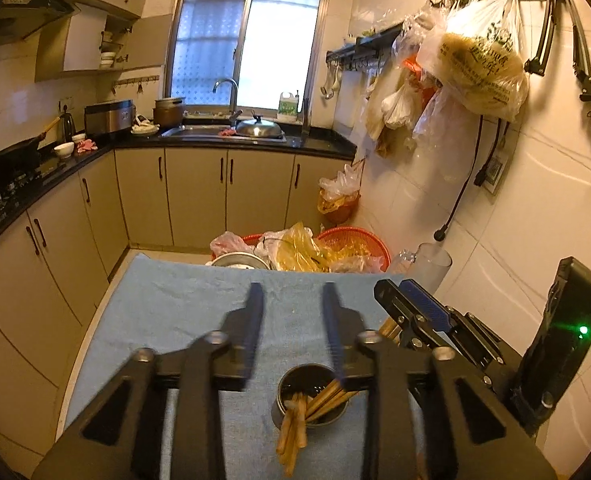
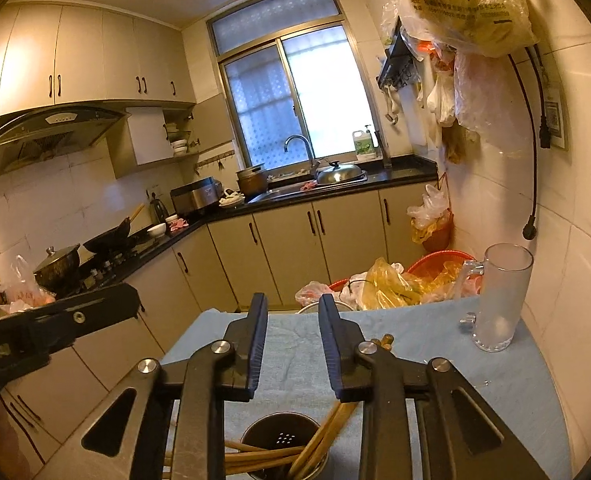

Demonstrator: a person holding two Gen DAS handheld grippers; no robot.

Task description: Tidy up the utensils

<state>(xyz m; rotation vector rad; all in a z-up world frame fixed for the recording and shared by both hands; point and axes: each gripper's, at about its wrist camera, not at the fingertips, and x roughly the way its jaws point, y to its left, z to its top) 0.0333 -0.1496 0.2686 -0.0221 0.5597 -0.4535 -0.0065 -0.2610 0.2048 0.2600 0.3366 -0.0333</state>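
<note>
A dark metal utensil cup (image 1: 310,398) stands on the blue cloth (image 1: 167,304) and holds several wooden chopsticks (image 1: 327,398); a few lean out over its near rim (image 1: 293,436). My left gripper (image 1: 291,320) is open and empty above and behind the cup. My right gripper (image 2: 291,340) is open and empty, hovering over the same cup (image 2: 281,442), with chopsticks (image 2: 327,432) leaning up past its right finger (image 2: 335,344). The right gripper's body (image 1: 427,316) shows at the right in the left wrist view. The left gripper's body (image 2: 51,324) shows at the left in the right wrist view.
A frosted glass mug (image 2: 499,296) stands on the cloth at the right, near the tiled wall. Beyond the table's far edge are red baskets (image 1: 355,240) with plastic bags. Kitchen cabinets and a sink (image 1: 223,132) line the back; bags hang on the right wall (image 1: 479,68).
</note>
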